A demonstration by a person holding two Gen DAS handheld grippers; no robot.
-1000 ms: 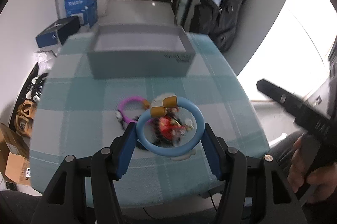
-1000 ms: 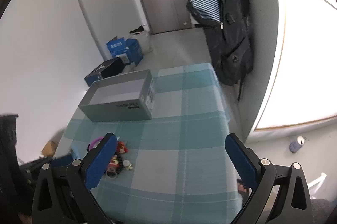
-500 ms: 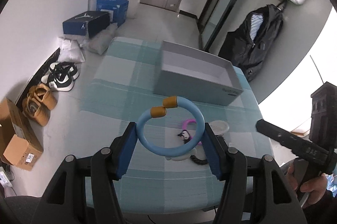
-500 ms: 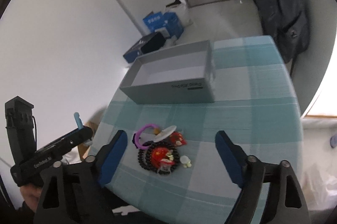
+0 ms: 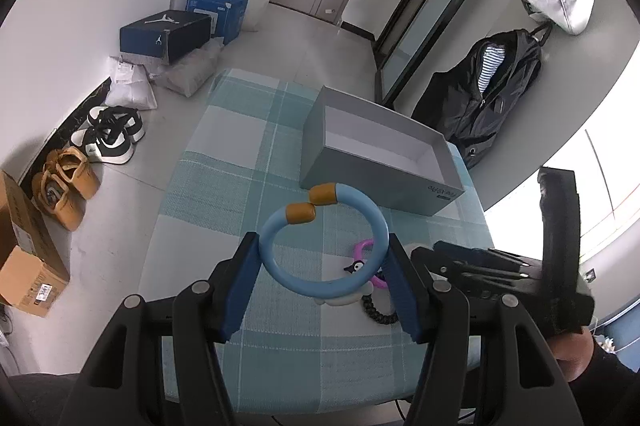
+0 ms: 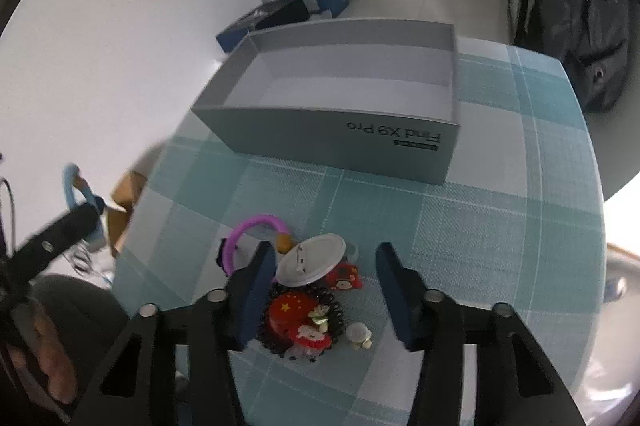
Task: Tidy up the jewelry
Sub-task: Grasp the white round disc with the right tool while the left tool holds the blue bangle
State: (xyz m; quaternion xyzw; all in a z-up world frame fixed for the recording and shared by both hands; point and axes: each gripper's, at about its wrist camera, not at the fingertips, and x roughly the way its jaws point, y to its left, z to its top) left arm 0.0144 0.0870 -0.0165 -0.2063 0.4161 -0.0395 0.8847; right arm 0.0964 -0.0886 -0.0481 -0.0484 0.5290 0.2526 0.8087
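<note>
My left gripper [image 5: 324,262] is shut on a light blue ring bracelet [image 5: 267,246] with brown end caps, held above the checked cloth. An open grey box [image 6: 340,141] stands at the back of the table. In front of it lies a jewelry pile: a purple bracelet [image 6: 256,222], a white round badge [image 6: 312,260], a black beaded bracelet [image 6: 338,318] and red charms [image 6: 286,308]. My right gripper [image 6: 325,258] hangs just over this pile. Its jaws are closing with the white badge between them, and the pads stand clear of it.
A teal checked cloth [image 5: 224,185] covers the small table, whose near and left edges are close. On the floor to the left are shoes [image 5: 108,137], cardboard boxes [image 5: 24,258] and blue boxes [image 5: 212,5]. A dark jacket [image 5: 488,93] hangs at the right.
The right gripper came down over the jewelry pile and its jaws narrowed a lot. The left gripper, still holding the blue bracelet, swung left away from the pile.
</note>
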